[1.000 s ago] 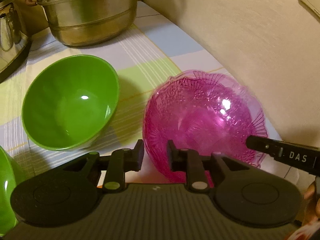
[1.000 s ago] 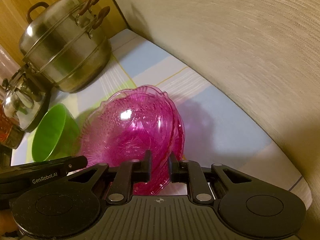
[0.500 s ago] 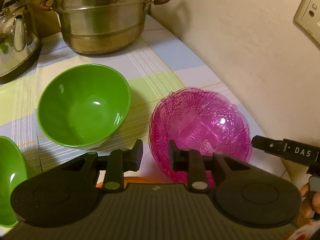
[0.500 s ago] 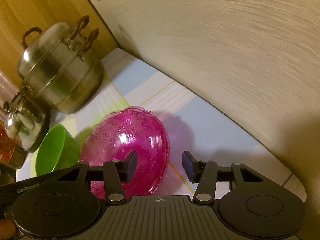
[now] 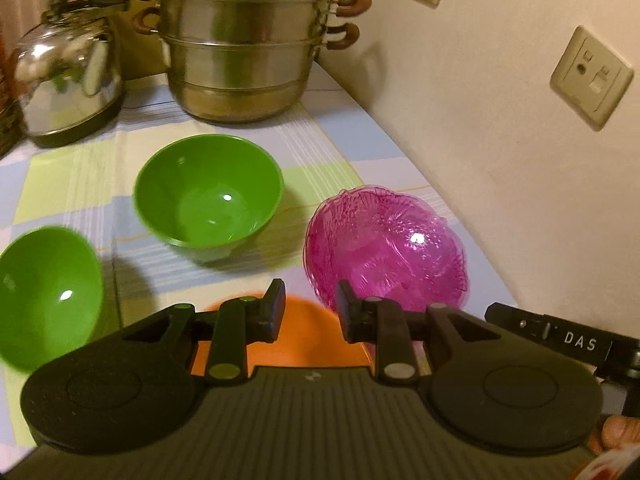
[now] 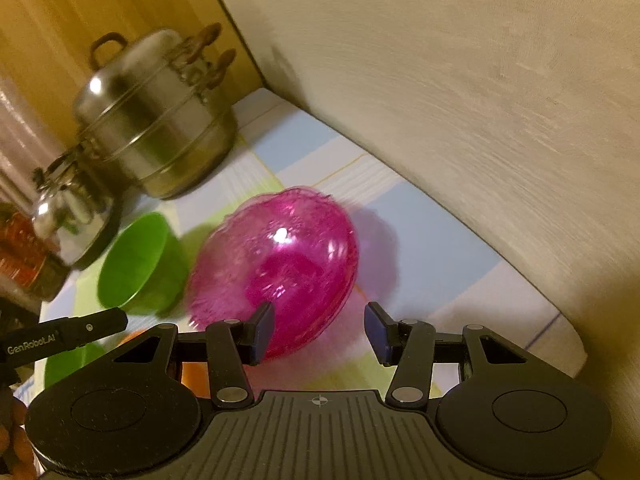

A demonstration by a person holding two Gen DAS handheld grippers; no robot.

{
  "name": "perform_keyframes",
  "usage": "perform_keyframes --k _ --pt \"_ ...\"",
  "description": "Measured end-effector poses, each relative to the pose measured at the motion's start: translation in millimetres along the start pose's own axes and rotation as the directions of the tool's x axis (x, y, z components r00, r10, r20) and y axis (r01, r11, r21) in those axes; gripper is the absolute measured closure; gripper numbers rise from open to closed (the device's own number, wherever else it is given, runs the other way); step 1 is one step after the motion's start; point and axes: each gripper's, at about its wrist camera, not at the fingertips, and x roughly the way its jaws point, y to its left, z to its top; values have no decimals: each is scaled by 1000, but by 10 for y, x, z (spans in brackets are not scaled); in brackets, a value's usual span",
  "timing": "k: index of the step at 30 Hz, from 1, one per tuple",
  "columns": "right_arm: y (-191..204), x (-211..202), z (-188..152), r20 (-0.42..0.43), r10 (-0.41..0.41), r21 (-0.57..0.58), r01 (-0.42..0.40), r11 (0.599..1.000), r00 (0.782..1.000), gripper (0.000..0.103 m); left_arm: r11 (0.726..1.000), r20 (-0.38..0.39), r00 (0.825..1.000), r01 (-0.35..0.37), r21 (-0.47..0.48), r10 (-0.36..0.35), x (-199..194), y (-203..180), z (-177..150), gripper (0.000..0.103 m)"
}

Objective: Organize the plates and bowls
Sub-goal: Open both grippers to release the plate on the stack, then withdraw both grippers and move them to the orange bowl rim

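A stack of clear pink bowls (image 5: 384,248) rests on the checked cloth close to the wall, also seen in the right wrist view (image 6: 280,264). Left of it stands a green bowl (image 5: 208,196), with a second green bowl (image 5: 44,296) nearer at far left. An orange plate (image 5: 308,344) lies just under my left gripper (image 5: 310,300), whose jaws stand a narrow gap apart with nothing between them. My right gripper (image 6: 319,320) is open above the cloth, the pink stack just beyond its left finger and untouched.
A tiered steel steamer pot (image 5: 240,52) and a shiny kettle (image 5: 68,76) stand at the back. The wall (image 5: 500,140) with sockets (image 5: 592,76) runs along the right edge of the table. A dark red container (image 6: 24,256) sits at far left.
My right gripper has opened off the pink bowl's rim. Both grippers have drawn back and risen, so the bowls look smaller and the orange plate and second green bowl show.
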Motion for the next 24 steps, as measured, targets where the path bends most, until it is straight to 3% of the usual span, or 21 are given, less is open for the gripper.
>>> perform_keyframes --k 12,21,24 --pt "294 -568 -392 8 41 -89 -41 995 999 53 995 44 998 -38 -93 42 -792 228 -591 68" --pt "527 -751 -689 -32 84 -153 -88 984 996 53 985 74 987 -133 -110 141 -1176 387 -1008 63" --pt "609 -770 -777 -50 96 -179 -103 978 994 53 982 69 988 -125 -141 135 -1246 460 -1106 62"
